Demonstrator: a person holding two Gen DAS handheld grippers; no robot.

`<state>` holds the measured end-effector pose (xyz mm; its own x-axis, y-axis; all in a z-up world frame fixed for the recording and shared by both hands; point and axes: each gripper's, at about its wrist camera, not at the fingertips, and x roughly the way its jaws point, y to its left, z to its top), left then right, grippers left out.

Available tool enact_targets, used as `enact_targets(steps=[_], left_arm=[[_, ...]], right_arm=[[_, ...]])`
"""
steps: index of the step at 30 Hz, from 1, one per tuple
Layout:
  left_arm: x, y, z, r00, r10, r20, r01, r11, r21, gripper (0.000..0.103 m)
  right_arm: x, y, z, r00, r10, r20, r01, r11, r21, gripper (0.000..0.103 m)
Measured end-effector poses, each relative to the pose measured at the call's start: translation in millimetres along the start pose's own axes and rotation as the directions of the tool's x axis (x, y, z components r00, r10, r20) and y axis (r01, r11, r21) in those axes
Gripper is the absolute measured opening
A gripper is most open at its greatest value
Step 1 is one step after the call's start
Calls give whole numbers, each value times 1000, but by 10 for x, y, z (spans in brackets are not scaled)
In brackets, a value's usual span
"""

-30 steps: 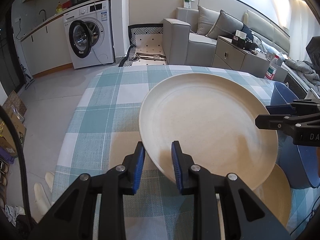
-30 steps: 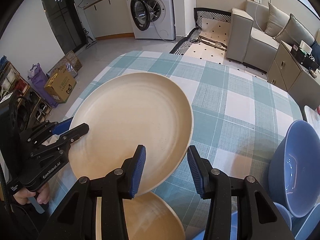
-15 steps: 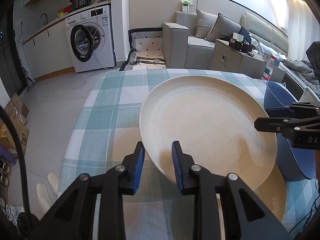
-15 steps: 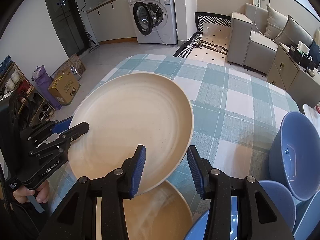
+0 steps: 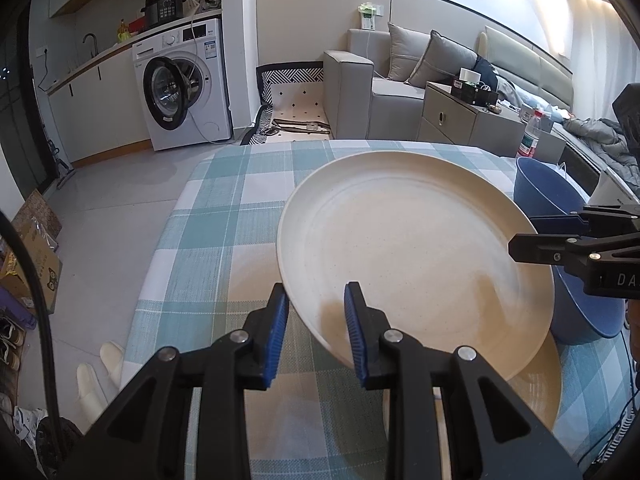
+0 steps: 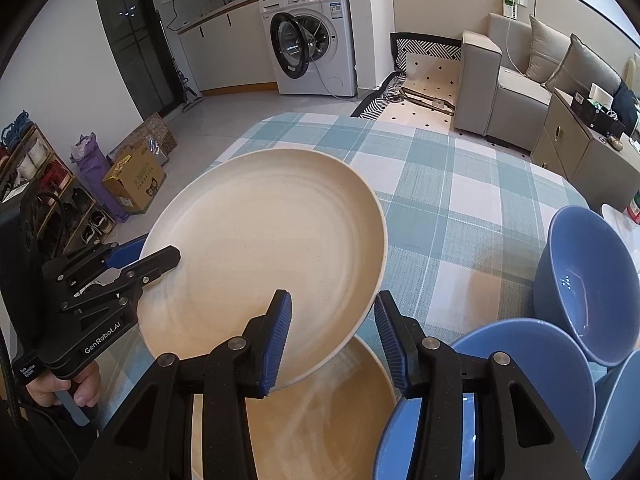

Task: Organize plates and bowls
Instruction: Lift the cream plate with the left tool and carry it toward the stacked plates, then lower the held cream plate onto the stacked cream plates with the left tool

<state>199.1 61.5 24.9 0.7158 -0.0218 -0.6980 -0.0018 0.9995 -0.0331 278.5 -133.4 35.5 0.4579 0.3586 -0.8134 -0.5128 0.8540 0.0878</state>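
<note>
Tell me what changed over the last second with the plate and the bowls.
The large cream round plate has risen slightly above the tan plate beneath it, and more of the blue bowls has come into view. The left gripper and right gripper still straddle its rim as before.
</note>
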Motion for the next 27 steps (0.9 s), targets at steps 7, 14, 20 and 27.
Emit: enact_targets(steps=[7, 14, 20, 27], left_arm=[[-133, -35, -78, 1000, 0, 11, 0, 1000, 6, 27], [-256, -47, -175, 1000, 0, 20, 0, 1000, 7, 28], [-355, -62, -273, 1000, -4, 28, 3, 1000, 12, 28], [-407, -63, -337, 1000, 0, 26, -1, 1000, 17, 29]], right_arm=[[-111, 49, -109, 1000, 4, 16, -4, 1000, -1, 45], [-160, 109, -235, 1000, 10, 21, -10, 1000, -1, 46], [-194, 154, -355, 1000, 13, 25, -13, 1000, 5, 46], [-248, 217, -479, 999, 16, 37, -17, 1000, 9, 46]])
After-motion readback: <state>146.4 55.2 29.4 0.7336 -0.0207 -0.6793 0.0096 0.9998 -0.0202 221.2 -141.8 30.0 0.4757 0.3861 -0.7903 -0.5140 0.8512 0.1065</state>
